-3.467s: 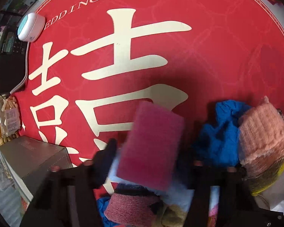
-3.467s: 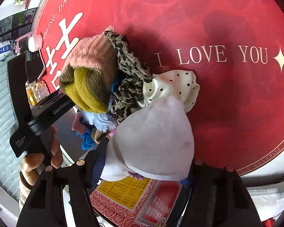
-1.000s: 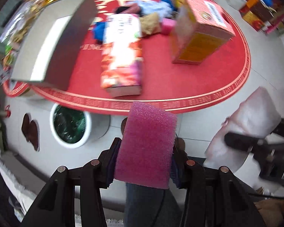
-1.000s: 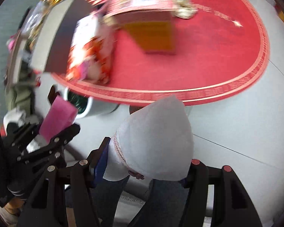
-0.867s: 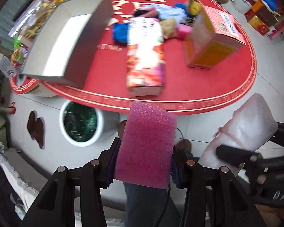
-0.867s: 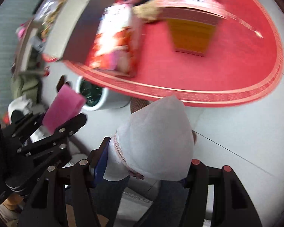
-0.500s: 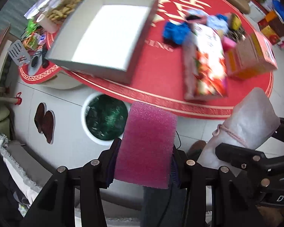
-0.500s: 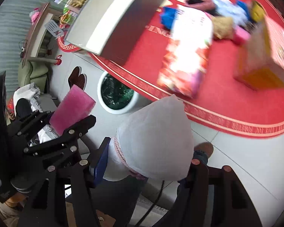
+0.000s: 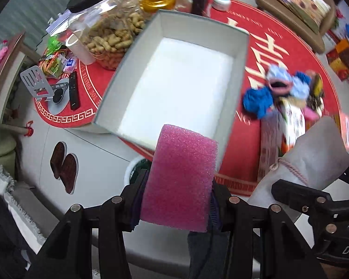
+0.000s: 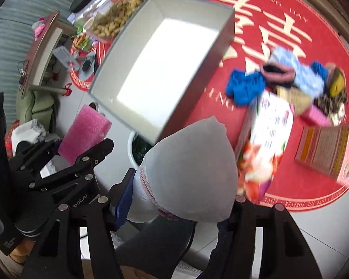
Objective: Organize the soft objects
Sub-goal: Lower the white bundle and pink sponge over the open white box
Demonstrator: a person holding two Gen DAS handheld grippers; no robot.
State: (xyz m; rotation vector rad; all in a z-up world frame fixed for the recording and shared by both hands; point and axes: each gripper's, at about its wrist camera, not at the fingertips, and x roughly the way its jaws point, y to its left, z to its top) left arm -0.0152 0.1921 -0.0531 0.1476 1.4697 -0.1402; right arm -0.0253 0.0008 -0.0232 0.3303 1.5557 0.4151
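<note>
The left gripper (image 9: 178, 205) is clamped on a pink sponge (image 9: 179, 176), the right gripper (image 10: 178, 200) on a white pouch (image 10: 188, 174); both are probably best released once centred over the empty box (image 9: 240, 69) at twelve o'clock.

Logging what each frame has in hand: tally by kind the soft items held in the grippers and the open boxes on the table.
Pink sponge, in left gripper: 1
White pouch, in right gripper: 1
Open grey box, nothing in it: 1
Total: 3
</note>
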